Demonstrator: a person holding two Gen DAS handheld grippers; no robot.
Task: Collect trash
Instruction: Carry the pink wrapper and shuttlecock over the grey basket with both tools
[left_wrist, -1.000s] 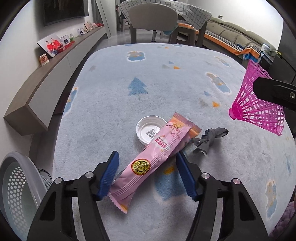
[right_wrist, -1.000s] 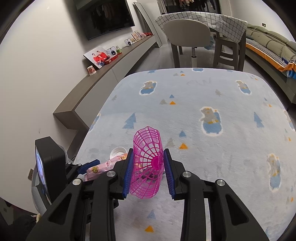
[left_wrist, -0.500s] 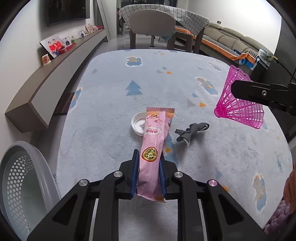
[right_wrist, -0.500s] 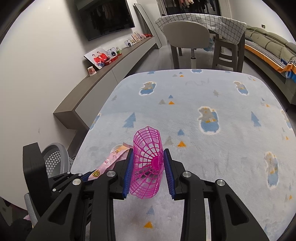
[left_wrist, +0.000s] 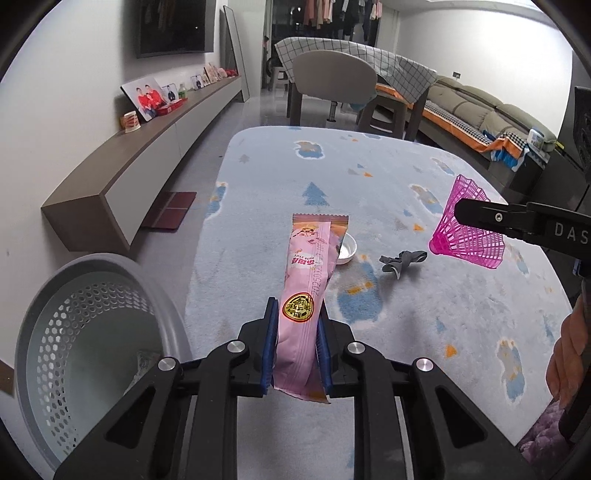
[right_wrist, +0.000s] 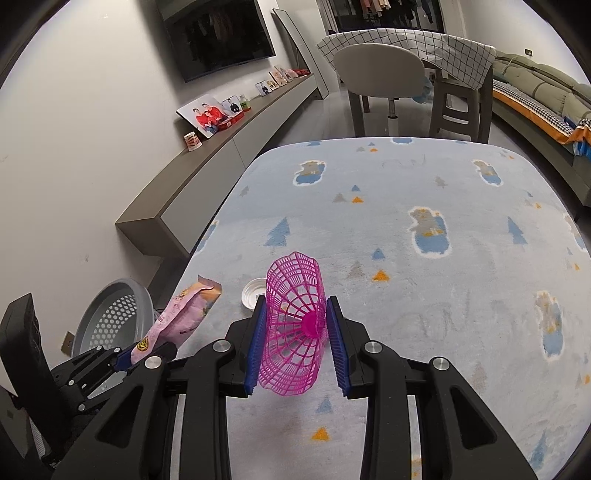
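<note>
My left gripper (left_wrist: 295, 325) is shut on a long pink snack wrapper (left_wrist: 308, 280), lifted clear of the rug and pointing away from me. The same pink snack wrapper (right_wrist: 181, 321) shows in the right wrist view at lower left, beside the left gripper (right_wrist: 142, 350). My right gripper (right_wrist: 295, 321) is shut on a pink plastic shuttlecock (right_wrist: 295, 325), seen again as the pink plastic shuttlecock (left_wrist: 465, 232) at the right of the left wrist view. A white lid (left_wrist: 347, 249) and a grey scrap (left_wrist: 402, 258) lie on the rug. A grey perforated bin (left_wrist: 85, 339) stands at lower left.
The pale blue patterned rug (right_wrist: 424, 240) fills the floor ahead. A low wall shelf (left_wrist: 140, 177) with photo frames runs along the left. A chair (left_wrist: 332, 85), a covered table and a sofa (left_wrist: 480, 107) stand at the back. A person's hand (left_wrist: 569, 347) shows at the right edge.
My left gripper closed on the pink wrapper and lifted it off the rug, moving back toward the grey bin. The right gripper kept hold of the shuttlecock and drifted slightly.
</note>
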